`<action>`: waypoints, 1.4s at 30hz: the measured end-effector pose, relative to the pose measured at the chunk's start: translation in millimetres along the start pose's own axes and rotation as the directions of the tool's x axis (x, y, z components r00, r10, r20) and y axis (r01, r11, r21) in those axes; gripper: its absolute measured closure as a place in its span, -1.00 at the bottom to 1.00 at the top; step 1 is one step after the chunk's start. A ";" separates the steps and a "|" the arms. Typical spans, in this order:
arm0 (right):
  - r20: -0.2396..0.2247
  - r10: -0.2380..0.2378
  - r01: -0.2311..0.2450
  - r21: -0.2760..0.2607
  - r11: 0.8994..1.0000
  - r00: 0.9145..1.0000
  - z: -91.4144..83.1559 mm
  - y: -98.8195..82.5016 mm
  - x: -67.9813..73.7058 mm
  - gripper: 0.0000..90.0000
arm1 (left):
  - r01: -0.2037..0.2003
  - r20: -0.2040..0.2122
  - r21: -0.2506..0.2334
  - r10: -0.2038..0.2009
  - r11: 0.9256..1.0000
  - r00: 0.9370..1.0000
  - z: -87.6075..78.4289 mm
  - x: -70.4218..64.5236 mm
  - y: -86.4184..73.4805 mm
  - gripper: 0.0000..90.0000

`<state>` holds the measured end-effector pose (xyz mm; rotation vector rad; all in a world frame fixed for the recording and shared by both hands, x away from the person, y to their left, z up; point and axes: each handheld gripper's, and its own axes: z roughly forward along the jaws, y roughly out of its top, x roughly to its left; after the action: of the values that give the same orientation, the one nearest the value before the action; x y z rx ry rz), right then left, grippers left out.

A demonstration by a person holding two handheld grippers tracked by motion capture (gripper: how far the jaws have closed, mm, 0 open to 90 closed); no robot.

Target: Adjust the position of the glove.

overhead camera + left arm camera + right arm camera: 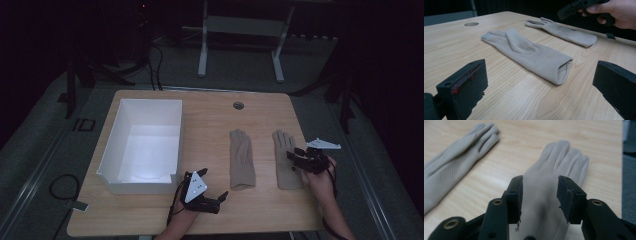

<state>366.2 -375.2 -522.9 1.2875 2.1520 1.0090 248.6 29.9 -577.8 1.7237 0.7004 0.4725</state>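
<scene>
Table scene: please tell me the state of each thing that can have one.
left glove: flat on table, cuff open, untouched
right glove: flat, beneath right gripper
white box: open, empty
left hand-held gripper: open, holding nothing
right hand-held gripper: open above right glove, not gripping

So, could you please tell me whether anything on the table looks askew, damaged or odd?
Nothing stands out. Both beige gloves, the left glove and the right glove, lie flat, side by side, fingers pointing away. The white box sits squarely on the table, undamaged.
</scene>
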 end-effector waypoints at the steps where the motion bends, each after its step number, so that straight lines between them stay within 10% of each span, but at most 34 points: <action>1: -0.012 0.003 -0.002 0.012 1.000 1.000 0.0 -2.1 -2.5 0.22 | 0.002 -0.001 -0.001 -0.002 1.000 1.000 0.1 -0.1 0.0 -1.00; 10: -0.020 -0.045 0.046 0.040 0.998 0.999 13.4 -24.6 -6.0 0.21 | -0.001 0.001 0.000 0.001 1.000 1.000 -0.1 0.2 0.0 -1.00; 17: 0.005 -0.072 0.071 0.053 0.996 0.997 18.4 -27.2 4.0 0.71 | -0.002 0.000 0.002 0.002 1.000 1.000 -0.1 0.0 0.0 -1.00; 24: 0.060 -0.013 0.010 0.059 0.998 0.998 14.6 -21.1 11.7 0.87 | 0.001 -0.001 0.001 -0.001 1.000 1.000 -0.1 0.2 0.0 -1.00; 34: 0.105 0.067 -0.058 -0.086 0.995 0.992 -23.8 19.3 24.1 0.87 | 0.000 0.000 0.001 0.000 1.000 1.000 -0.1 0.1 0.0 -1.00; 42: 0.085 0.037 -0.023 -0.169 0.985 0.996 -37.8 50.3 50.0 0.87 | 0.005 0.000 -0.002 -0.005 1.000 1.000 0.1 0.0 0.0 -1.00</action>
<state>345.3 -329.7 -460.0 1.2636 1.9436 1.0995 248.6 29.9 -577.9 1.7196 0.7039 0.4700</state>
